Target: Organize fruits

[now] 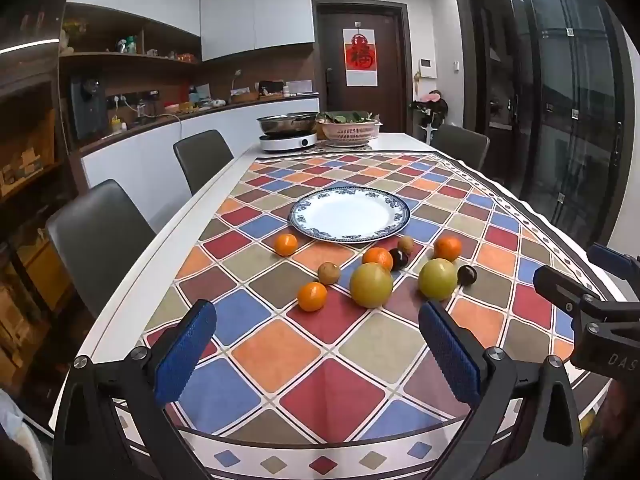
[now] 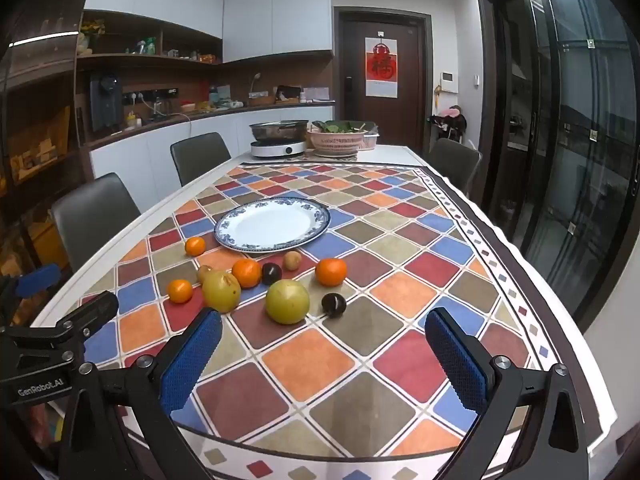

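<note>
A white plate with a blue patterned rim (image 1: 400, 216) (image 2: 320, 216) lies bare on the chequered tablecloth. In front of it are scattered fruits: several small oranges (image 1: 312, 297) (image 2: 330, 271), two large yellow-green fruits (image 1: 371, 285) (image 2: 287, 301), two brown kiwis (image 1: 329, 273) (image 2: 292, 260) and two dark purple fruits (image 1: 467, 275) (image 2: 334, 304). My left gripper (image 1: 318, 316) hovers open near the table's front edge, short of the fruits, nothing between its blue pads. My right gripper (image 2: 323, 322) is likewise open and holds nothing. Each gripper's side shows at the other view's edge.
At the table's far end stand an induction cooker with a steel pot (image 1: 287, 130) (image 2: 279, 136) and a pink basket of greens (image 1: 350, 128) (image 2: 340, 136). Dark chairs (image 1: 100, 240) (image 2: 94, 224) line the left side. A glass door is at the right.
</note>
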`<move>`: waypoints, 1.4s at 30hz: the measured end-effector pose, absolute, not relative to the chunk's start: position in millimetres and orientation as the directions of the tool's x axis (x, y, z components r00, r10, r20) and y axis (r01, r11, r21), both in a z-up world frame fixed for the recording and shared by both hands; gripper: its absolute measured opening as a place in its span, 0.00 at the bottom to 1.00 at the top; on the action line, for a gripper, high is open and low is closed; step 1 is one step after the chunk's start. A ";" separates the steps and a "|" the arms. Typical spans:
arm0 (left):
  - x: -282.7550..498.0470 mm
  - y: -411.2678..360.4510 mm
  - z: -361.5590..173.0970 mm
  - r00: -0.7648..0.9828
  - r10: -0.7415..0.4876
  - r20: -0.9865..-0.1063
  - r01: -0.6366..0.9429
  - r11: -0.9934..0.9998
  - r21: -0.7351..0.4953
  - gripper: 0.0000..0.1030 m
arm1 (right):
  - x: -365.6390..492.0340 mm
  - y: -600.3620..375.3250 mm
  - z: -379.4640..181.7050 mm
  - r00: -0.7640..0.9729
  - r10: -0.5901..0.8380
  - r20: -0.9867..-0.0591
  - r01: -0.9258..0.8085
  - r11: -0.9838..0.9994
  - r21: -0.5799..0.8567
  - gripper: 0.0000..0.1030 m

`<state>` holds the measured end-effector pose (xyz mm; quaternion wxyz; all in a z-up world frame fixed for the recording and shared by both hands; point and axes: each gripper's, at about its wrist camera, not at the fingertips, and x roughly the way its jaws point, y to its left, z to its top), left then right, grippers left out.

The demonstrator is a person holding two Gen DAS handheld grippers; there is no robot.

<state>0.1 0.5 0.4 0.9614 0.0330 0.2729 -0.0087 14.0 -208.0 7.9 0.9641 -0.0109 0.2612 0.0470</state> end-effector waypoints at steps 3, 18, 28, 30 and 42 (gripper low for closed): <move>0.2 1.3 0.9 0.851 0.006 -0.525 0.031 0.998 0.061 1.00 | 13.9 -207.9 8.0 0.855 0.087 -0.511 -0.097 0.995 0.007 0.99; -2.4 -1.1 3.9 0.857 -0.004 -0.516 0.035 0.998 0.050 1.00 | 13.3 -209.1 9.3 0.857 0.086 -0.508 -0.096 0.995 0.006 0.99; -4.3 -0.3 3.9 0.857 -0.007 -0.515 0.036 0.998 0.047 1.00 | 13.4 -209.3 9.7 0.857 0.086 -0.507 -0.096 0.995 0.007 1.00; -4.5 -0.2 4.1 0.857 -0.007 -0.515 0.036 0.998 0.046 1.00 | 13.4 -209.3 9.8 0.858 0.086 -0.507 -0.096 0.995 0.007 1.00; -4.3 -0.6 3.7 0.857 -0.007 -0.515 0.035 0.998 0.046 1.00 | 13.4 -209.0 9.7 0.858 0.086 -0.506 -0.096 0.995 0.006 0.99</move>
